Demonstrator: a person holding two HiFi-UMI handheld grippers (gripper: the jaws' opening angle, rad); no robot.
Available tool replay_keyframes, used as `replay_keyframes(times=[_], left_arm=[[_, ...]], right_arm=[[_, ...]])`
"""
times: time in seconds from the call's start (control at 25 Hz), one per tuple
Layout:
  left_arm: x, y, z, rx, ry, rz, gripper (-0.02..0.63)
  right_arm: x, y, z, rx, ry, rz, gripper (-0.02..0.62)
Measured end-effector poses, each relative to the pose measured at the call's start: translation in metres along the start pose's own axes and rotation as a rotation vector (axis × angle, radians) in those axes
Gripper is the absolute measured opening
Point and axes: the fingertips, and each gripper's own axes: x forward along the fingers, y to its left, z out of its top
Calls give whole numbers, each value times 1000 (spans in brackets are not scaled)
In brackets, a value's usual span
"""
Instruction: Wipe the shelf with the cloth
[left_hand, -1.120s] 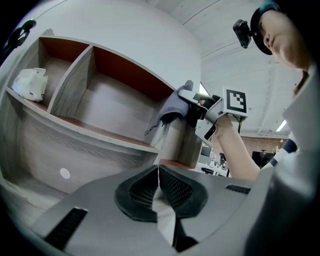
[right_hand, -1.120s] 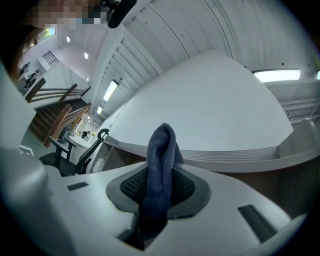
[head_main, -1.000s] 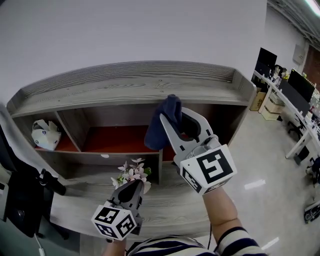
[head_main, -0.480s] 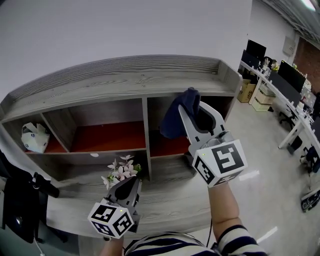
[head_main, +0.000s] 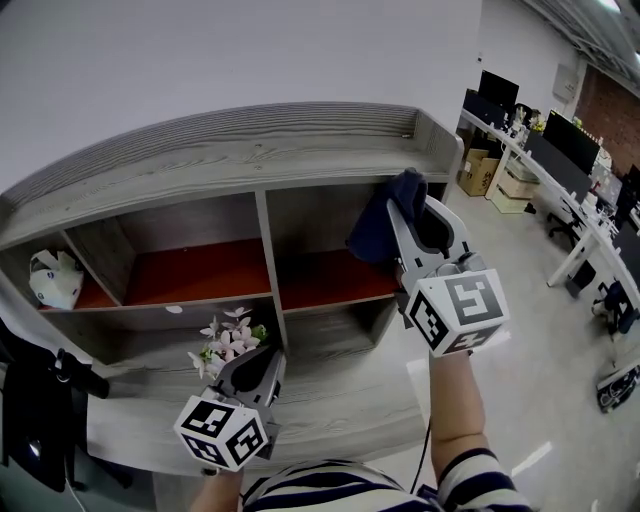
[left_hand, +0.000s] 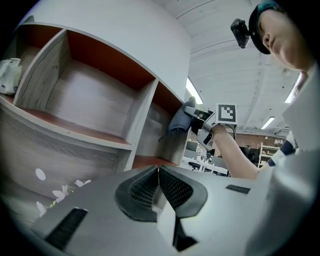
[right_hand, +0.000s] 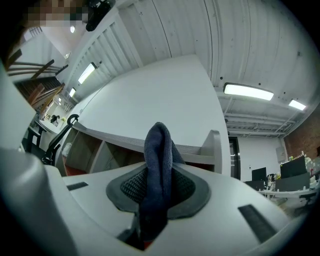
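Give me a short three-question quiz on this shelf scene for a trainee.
1. True or false: the left gripper holds the cloth.
2. Which compartment of the shelf holds the white bag? A left, B middle, C right.
3. Fill in: small pink-white ____ lie just beyond the left gripper.
Key: 1 false, the right gripper has its fingers shut on it; 2 A; 3 flowers.

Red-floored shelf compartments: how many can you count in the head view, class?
3. Left compartment holding a white bag; middle compartment; right compartment, partly behind the dark blue cloth in the right gripper. The frame crops the shelf at left, so more may be hidden.
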Motion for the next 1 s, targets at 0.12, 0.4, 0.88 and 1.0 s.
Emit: replay_keyframes(times=[0.12,0.4,0.88,1.0], left_arm=[[4,-3,-2,5,10,-10,20],[6,-4,-2,10,16,-12,20],[6,-2,1,6,6,-20,20],[9,-5,1,5,6,-31,20]], right_arm=[[-2,-15,-5,12,7,-30,101],[-6,-28,-8,21,14,-62,101],[-32,-14,25,23,-67,-23,101],[-44,-18,35,17,-85,-37,101]])
